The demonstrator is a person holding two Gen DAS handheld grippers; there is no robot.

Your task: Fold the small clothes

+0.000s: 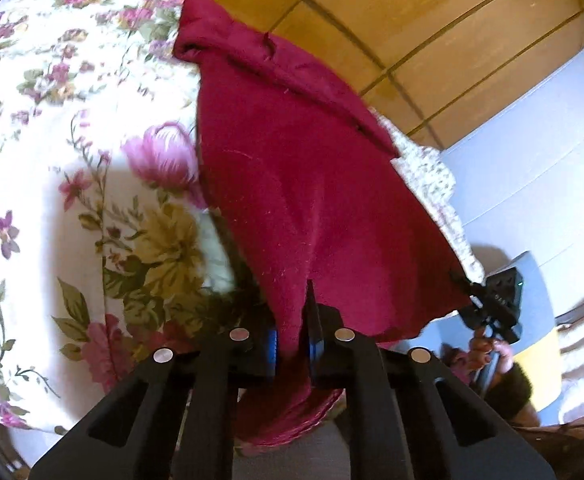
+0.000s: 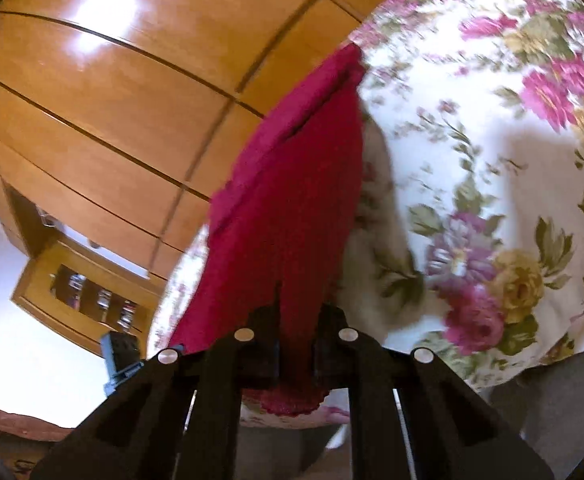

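A dark red garment [image 1: 304, 184] is stretched in the air between both grippers, above a floral-covered surface [image 1: 51, 160]. My left gripper [image 1: 294, 344] is shut on one bottom corner of the garment; the cloth bunches between its fingers. My right gripper [image 2: 294, 344] is shut on another corner of the same red garment [image 2: 292, 208]. In the left wrist view the right gripper [image 1: 492, 304] shows at the far right, pinching the garment's other corner, with the person's hand below it. The garment's far end is rolled and rests near the floral surface's far edge.
The floral cloth [image 2: 492, 160] covers the surface under the garment. Wooden wardrobe panels [image 2: 111, 100] stand behind. A wooden shelf unit [image 2: 87, 296] sits low at the left in the right wrist view. A white wall [image 1: 532, 140] is at the right.
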